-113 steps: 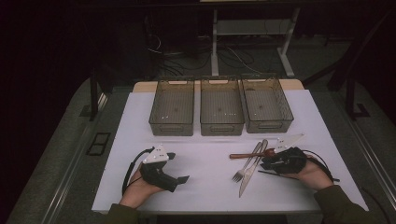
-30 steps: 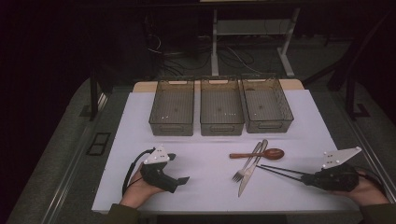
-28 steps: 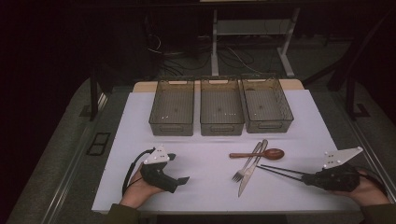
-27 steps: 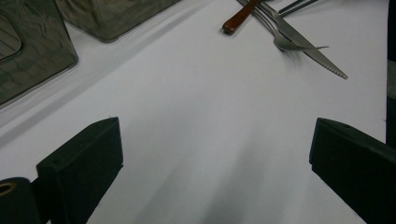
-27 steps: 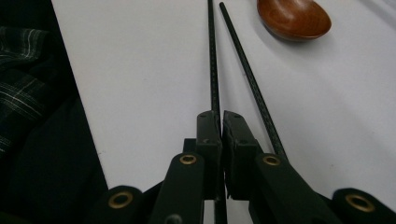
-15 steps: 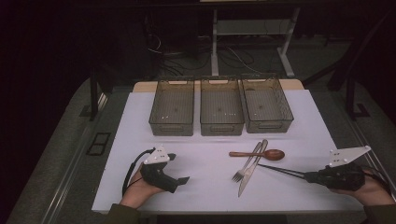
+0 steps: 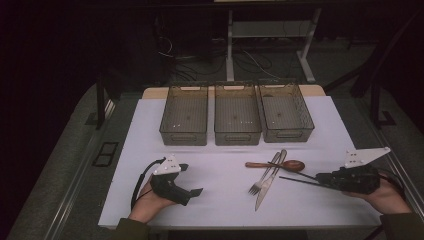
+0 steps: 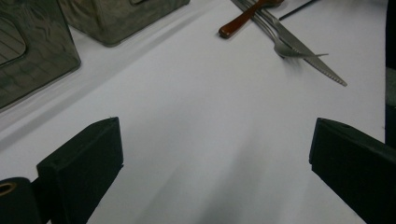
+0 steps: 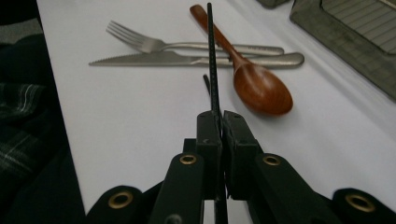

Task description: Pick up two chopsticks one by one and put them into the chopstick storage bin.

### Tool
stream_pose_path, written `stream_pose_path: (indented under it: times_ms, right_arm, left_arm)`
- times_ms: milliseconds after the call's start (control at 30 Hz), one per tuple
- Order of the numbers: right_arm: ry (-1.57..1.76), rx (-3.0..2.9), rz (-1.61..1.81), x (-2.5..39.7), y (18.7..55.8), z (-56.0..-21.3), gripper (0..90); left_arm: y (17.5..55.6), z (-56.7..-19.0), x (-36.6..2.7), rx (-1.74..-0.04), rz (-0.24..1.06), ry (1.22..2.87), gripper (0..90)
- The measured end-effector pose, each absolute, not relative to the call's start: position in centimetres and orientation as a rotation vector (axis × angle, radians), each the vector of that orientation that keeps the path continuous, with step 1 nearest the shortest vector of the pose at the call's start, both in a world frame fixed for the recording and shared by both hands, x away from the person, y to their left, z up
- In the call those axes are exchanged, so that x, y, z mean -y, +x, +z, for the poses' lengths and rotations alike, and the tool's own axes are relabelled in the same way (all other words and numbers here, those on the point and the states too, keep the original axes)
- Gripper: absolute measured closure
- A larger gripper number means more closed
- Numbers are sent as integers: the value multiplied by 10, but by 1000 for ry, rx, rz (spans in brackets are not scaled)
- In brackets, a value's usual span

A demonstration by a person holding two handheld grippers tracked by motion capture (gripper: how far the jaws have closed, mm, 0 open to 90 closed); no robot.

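My right gripper point(image 7: 324, 178) point(image 9: 217, 119) is shut on a thin black chopstick point(image 7: 307, 173) point(image 9: 212, 56), held low over the white table at the right. The stick's far end reaches across a wooden spoon point(image 7: 294, 165) point(image 9: 261, 88), a fork point(image 7: 261, 181) point(image 9: 140, 43) and a knife point(image 7: 267, 187) point(image 9: 154, 59). A second black stick point(image 7: 300, 181) lies just nearer the front edge. My left gripper point(image 7: 191, 179) point(image 8: 215, 140) rests at the front left, open, with bare table between its jaws.
Three empty grey mesh bins point(image 7: 184, 114) point(image 7: 236, 112) point(image 7: 286, 111) stand side by side at the back of the white table point(image 7: 220, 165). A plaid sleeve point(image 9: 23, 126) is near the table's front edge.
The right gripper, earlier at the cutlery, has drawn back to the right with the black chopstick in it. The left gripper has stayed put.
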State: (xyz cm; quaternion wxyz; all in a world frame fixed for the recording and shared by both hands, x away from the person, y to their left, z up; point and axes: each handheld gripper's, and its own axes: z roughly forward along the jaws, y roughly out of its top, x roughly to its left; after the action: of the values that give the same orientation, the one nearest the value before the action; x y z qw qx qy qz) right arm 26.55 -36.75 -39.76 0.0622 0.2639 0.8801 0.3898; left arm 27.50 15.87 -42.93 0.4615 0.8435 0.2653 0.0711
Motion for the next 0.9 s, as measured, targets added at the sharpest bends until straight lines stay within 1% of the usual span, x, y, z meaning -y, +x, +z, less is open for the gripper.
stream_pose_path:
  times_ms: [267, 433, 700, 900]
  right_arm:
    - [813, -2628, 1225, 348, 281, -394, 847]
    - [834, -2604, 1264, 337, 290, -389, 847]
    - [850, -2595, 1270, 311, 307, -385, 847]
    - [854, -2582, 1277, 291, 318, -380, 847]
  left_arm:
    - [275, -430, -158, -655, 165, 2061, 23]
    - [275, -431, -156, -669, 175, 2053, 0]
    - [276, -435, -155, -674, 168, 2023, 0]
    - [275, -436, -156, -702, 198, 2022, 0]
